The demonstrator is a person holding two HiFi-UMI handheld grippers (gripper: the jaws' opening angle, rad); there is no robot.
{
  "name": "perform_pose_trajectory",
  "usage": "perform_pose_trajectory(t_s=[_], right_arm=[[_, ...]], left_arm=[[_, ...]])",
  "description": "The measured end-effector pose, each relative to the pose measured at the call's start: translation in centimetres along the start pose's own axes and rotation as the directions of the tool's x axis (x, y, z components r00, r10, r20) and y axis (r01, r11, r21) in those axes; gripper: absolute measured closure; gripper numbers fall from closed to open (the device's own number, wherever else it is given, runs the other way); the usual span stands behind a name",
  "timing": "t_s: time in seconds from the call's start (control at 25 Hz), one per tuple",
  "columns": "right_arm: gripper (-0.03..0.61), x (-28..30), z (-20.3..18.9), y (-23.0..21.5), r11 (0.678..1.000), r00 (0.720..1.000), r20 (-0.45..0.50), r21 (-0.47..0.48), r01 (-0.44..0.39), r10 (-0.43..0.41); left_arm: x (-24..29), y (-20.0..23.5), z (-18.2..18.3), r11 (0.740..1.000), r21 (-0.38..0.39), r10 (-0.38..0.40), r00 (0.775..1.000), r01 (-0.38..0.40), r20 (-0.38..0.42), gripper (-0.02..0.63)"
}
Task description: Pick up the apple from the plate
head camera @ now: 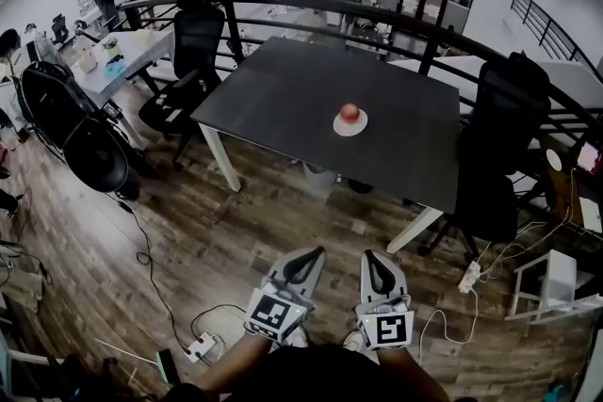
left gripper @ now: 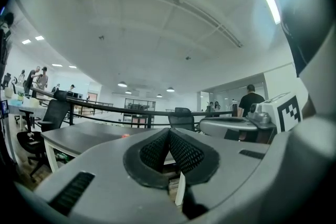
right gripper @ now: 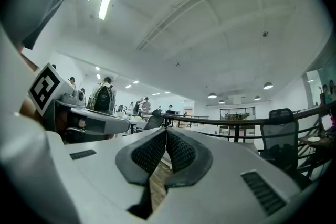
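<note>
L gripper (head camera: 313, 253) & R gripper (head camera: 371, 255) are held near, fingers shut, empty, pre-reach; apple (head camera: 350, 112) is seated on plate (head camera: 340, 130), far worktop (head camera: 283, 99).

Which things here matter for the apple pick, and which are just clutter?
For the job:
- apple
- white plate under it
- dark table
- left gripper and right gripper, both shut, short of the table

Lying about:
- left-side chair
- right-side chair
- power strip
- floor cable

Dark table (head camera: 283, 99), wooden floor (head camera: 245, 240), black office chair (head camera: 198, 38).
</note>
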State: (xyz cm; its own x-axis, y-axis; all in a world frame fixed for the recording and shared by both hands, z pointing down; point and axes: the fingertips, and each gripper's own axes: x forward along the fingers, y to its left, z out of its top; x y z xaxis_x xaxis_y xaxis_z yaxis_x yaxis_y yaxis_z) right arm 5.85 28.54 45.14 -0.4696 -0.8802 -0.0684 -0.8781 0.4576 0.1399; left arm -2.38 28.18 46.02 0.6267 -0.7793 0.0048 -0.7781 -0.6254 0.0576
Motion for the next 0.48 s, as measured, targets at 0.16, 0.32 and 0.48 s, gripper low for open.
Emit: perform_pose_trajectory(t_s=[0.16, 0.32, 0.48], right_arm=[[0.554, 1.2, 0.2, 0.7, 0.999, 0.999, 0.004, -0.019, 0.034, -0.034], [0.554, 2.2, 1.2, 1.0, 0.997, 0.997, 0.007, -0.034, 0.072, -0.072], [0.554, 2.6, 1.5, 1.7, 0.994, 0.996, -0.005, -0.060, 0.090, -0.090]], left_arm=[[-1.0, 1.6, 0.2, 1.000, 0.004, -0.021, 1.000, 0.021, 0.007, 0.591], [-2.0, 3.1, 1.0, 0.999, 0.002, -0.041, 0.999, 0.041, 0.017, 0.591], [-3.0, 3.4, 0.9, 0.997, -0.006, -0.082, 0.997, 0.082, 0.011, 0.591]])
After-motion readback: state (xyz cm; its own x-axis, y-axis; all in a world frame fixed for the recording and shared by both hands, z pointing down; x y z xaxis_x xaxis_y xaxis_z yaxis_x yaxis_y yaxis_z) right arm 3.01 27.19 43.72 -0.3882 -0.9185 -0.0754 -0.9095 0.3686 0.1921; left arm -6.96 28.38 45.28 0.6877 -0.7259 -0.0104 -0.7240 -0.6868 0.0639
